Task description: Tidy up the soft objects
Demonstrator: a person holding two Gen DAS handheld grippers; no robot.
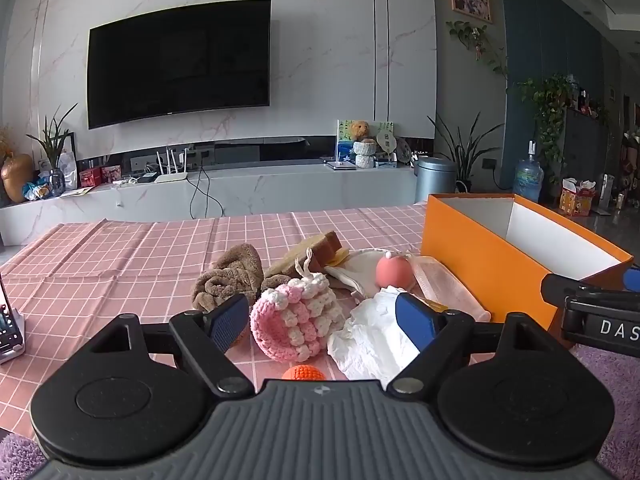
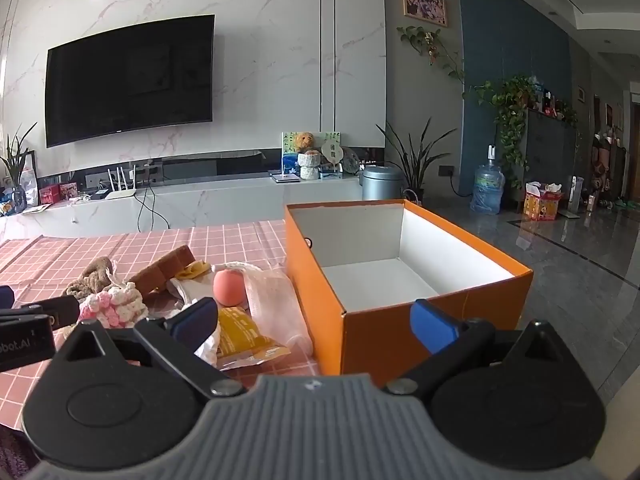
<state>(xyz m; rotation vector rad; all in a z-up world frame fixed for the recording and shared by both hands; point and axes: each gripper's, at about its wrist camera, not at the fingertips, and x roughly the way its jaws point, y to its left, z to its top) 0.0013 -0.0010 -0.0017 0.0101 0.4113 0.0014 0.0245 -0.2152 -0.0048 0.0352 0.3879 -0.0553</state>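
My left claw (image 1: 322,318) gapes wide, holding nothing; the pink crochet pouch (image 1: 294,320) lies between its 2 fingers, an orange ball (image 1: 304,372) half hidden below. My right claw (image 2: 316,322) spreads wide before the orange box (image 2: 400,280), whose floor is partly hidden.

**Item Count**

One orange box (image 2: 320,280). One brown towel (image 1: 230,276). One pink-and-white crochet pouch (image 1: 296,320). One peach ball (image 1: 392,272). One small orange crochet ball (image 1: 304,372). One white tissue wad (image 1: 372,340). One yellow packet (image 2: 240,332). Two grippers.
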